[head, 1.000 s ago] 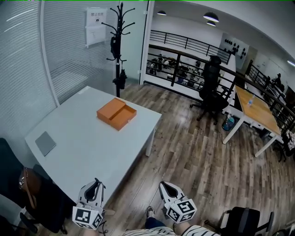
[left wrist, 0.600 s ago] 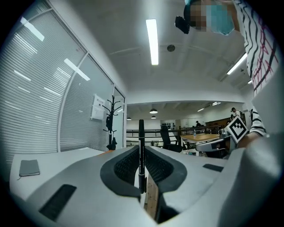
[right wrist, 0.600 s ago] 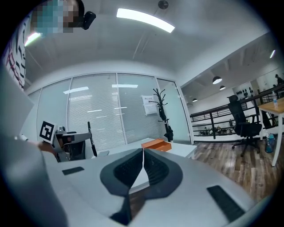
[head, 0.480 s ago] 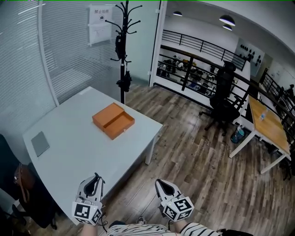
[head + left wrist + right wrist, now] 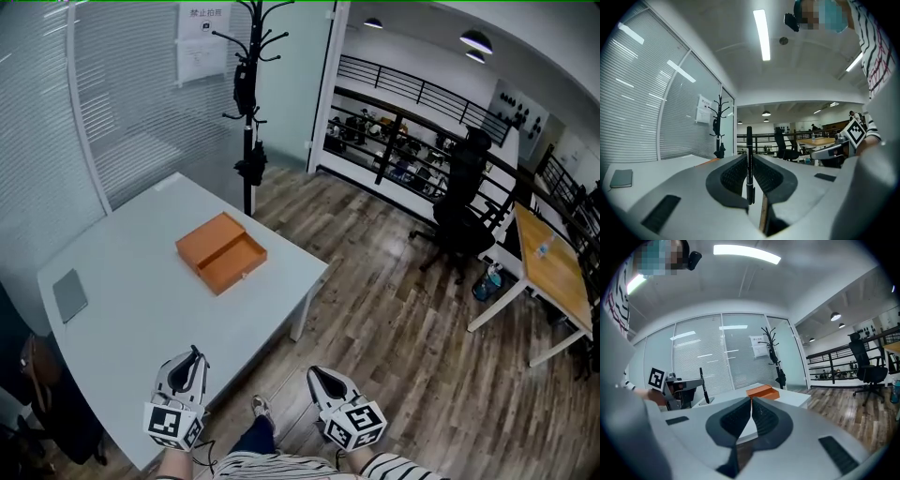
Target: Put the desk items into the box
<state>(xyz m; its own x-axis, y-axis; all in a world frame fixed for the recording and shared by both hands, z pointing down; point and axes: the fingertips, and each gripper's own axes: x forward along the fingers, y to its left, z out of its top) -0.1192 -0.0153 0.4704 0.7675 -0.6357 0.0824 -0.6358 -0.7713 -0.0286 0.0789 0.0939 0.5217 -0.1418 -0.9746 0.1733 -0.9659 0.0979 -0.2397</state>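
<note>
An open orange box (image 5: pixel 221 253) lies on the white table (image 5: pixel 141 328), with a grey notebook (image 5: pixel 69 294) near the table's left edge. My left gripper (image 5: pixel 185 370) hovers over the table's near corner, shut on a black pen (image 5: pixel 749 138) that stands upright between its jaws (image 5: pixel 749 158). My right gripper (image 5: pixel 323 382) hangs beside the table over the wooden floor. In its own view the right gripper (image 5: pixel 751 400) is shut with nothing between the pads. That view also shows the orange box (image 5: pixel 763 392) ahead and the pen (image 5: pixel 703 383) in the left gripper.
A black coat stand (image 5: pixel 248 112) rises behind the table's far corner, next to a glass wall with blinds. A black office chair (image 5: pixel 464 202) and a wooden desk (image 5: pixel 553 272) stand to the right. A dark chair with a brown bag (image 5: pixel 37 375) sits left of the table.
The view and both grippers have moved closer to the table. The orange box now lies nearer, and the left gripper is over the table's corner. Both jaws look unchanged.
</note>
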